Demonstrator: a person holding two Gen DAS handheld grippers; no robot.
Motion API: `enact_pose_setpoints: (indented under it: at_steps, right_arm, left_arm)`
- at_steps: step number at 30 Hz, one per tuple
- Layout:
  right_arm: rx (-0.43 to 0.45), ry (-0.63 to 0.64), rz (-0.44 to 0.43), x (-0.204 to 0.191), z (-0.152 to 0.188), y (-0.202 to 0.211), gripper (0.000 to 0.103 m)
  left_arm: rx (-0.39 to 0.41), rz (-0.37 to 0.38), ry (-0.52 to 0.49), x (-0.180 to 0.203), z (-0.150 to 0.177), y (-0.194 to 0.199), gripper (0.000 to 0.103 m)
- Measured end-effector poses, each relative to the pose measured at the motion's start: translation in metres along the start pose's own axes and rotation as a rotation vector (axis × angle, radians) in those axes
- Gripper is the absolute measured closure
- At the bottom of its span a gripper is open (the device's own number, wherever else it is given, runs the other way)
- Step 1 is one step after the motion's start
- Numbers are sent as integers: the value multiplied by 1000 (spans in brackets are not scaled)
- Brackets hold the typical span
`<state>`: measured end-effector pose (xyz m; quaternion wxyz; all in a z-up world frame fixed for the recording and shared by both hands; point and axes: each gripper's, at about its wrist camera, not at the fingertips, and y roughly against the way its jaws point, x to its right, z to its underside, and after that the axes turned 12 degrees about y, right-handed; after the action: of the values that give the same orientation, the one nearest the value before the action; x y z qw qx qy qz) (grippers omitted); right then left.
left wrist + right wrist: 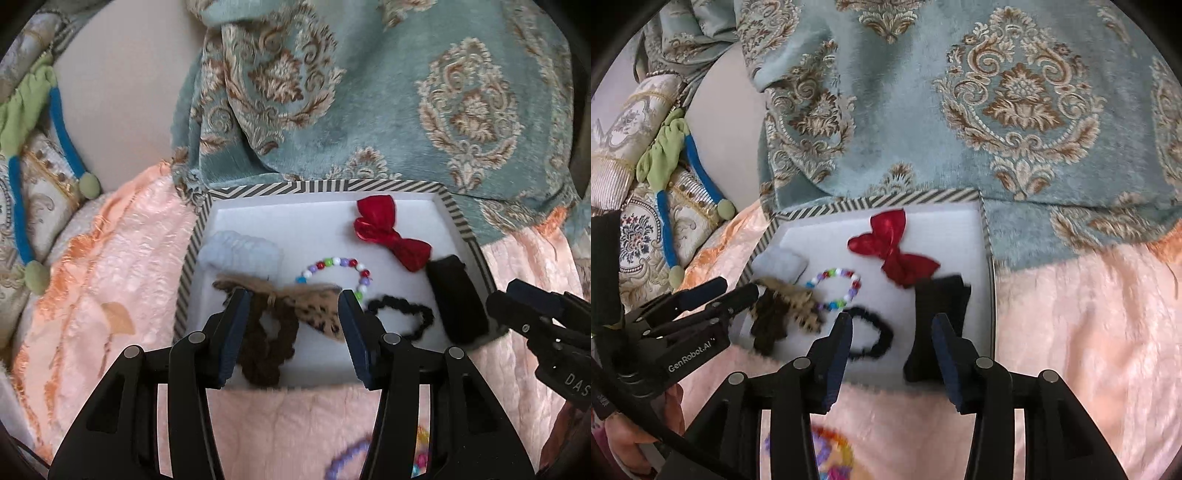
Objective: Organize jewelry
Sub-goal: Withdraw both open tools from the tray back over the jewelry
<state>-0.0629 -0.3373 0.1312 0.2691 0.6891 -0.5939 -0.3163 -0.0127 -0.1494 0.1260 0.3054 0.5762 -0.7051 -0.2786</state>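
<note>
Left gripper (291, 299) jaws apart over striped tray (192, 251); right gripper (892, 325) likewise apart, empty. Tray holds sorted pieces; beaded bracelets (827, 454) lie loose on pink blanket (1089, 332). Next, likely: fetch them.

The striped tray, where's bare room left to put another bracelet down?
In the striped tray, bare white floor lies along the far wall, between the clear scrunchie and red bow. The near half is crowded: leopard scrunchie, beaded bracelet, black hair tie.
</note>
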Motion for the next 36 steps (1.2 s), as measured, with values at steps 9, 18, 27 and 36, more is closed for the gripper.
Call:
enact_pose_setpoints:
  at_steps: [9,18,27,36]
  right_arm:
    - [18,-19,45,-17,40,49,60]
    - [30,-30,59,-32,73,86,56]
    - [54,-9,81,-45,89,114,55]
    - [49,9,77,-52,100,123,55]
  left_arm:
    - [45,15,2,-1,35,58,53]
    - [65,32,31,-4,65,101,53]
    - [88,18,17,-7,88,124,53]
    - [78,24,26,-13,97,130,53]
